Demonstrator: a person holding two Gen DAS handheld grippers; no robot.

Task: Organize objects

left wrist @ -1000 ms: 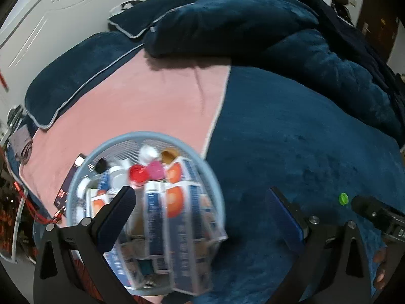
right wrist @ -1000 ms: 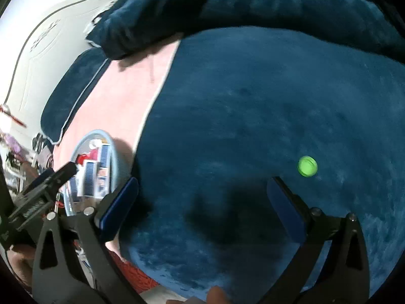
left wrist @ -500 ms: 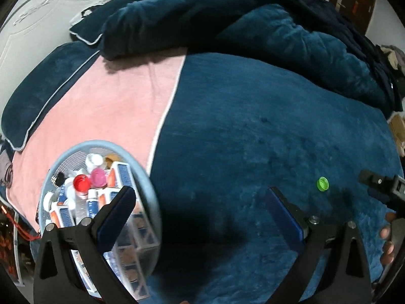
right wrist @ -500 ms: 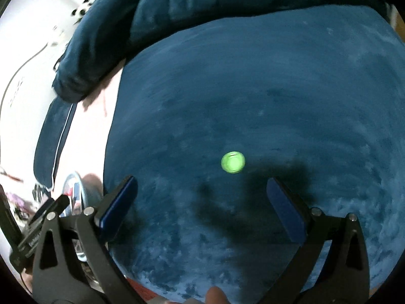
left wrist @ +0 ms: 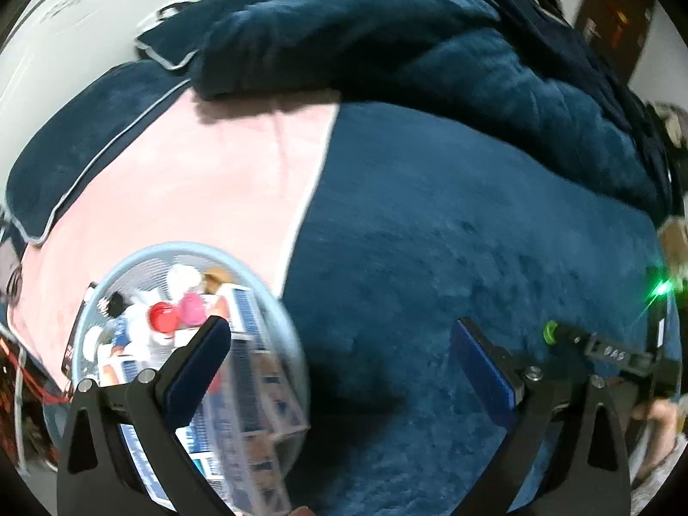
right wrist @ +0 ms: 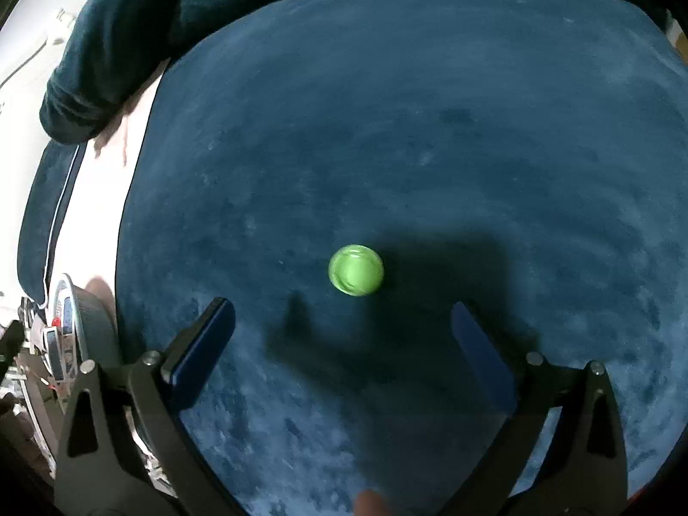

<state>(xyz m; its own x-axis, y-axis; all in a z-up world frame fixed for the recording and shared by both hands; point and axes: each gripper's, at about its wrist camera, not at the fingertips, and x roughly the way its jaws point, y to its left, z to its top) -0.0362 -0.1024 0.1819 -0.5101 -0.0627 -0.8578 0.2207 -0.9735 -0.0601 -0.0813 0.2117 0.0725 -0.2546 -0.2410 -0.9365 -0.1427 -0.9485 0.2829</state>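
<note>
A small green round cap [right wrist: 356,269] lies alone on the dark blue blanket [right wrist: 430,129]. My right gripper [right wrist: 342,339] hovers just above and in front of it, open and empty, the cap beyond the gap between the fingers. The cap also shows small in the left wrist view [left wrist: 549,332], next to the right gripper's tip. A pale blue round basket [left wrist: 275,327] holds several boxes, bottles and red and pink caps. My left gripper [left wrist: 339,354] is open and empty, its left finger over the basket.
A pink towel [left wrist: 206,180] lies on the bed beyond the basket. Dark blue pillows and a bunched duvet [left wrist: 387,43] lie at the back. The basket edge shows at the far left in the right wrist view [right wrist: 73,301].
My right gripper has moved toward the green cap, which now sits centred and larger ahead of the fingers. My left gripper has shifted around above the basket.
</note>
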